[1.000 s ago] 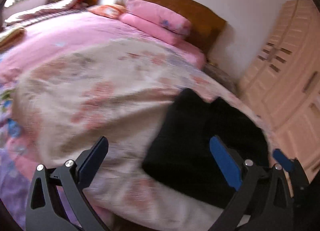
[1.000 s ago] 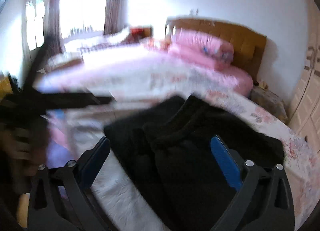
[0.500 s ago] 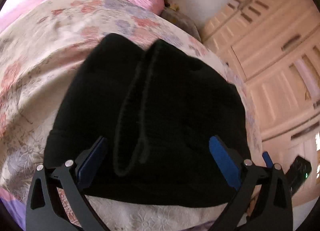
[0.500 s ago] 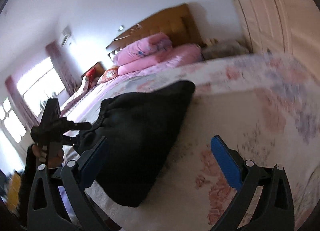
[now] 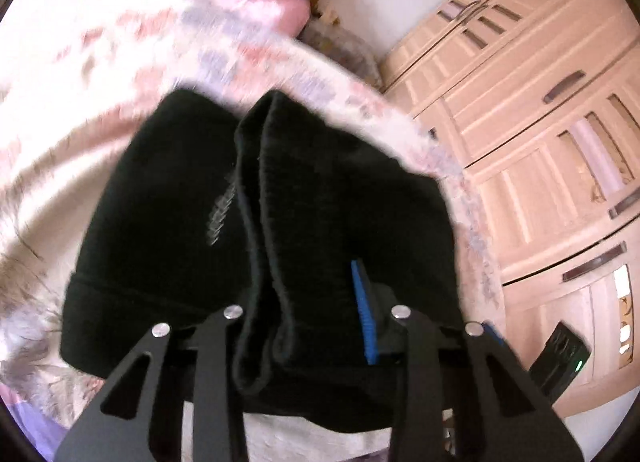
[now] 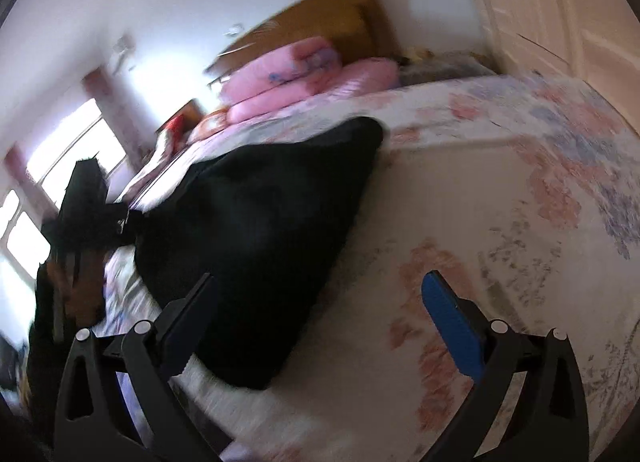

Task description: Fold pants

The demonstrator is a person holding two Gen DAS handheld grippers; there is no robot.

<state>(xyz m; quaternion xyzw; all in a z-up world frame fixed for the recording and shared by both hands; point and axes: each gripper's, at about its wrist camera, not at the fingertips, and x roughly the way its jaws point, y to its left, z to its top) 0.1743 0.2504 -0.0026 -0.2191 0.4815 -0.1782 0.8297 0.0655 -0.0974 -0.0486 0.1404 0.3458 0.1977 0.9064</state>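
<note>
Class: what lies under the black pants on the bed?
The pants lie on a floral bedspread, visible all around them. Whatever lies directly beneath is covered by the cloth.

Black pants (image 5: 320, 202) folded on bed

A floral bedspread (image 6: 500, 190) filled mid-frame, pink pillows (image 6: 280, 78) stacked against a wooden headboard (image 6: 332, 18) above; bright windows (image 6: 76, 142) glowed left, a beige wardrobe (image 5: 540, 122) stood right.

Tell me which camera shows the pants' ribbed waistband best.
The left wrist view: the waistband runs down the middle of the black pants, ribs visible, into the closing left tongs. The right wrist view shows only a dark, blurred heap on the bed.
</note>
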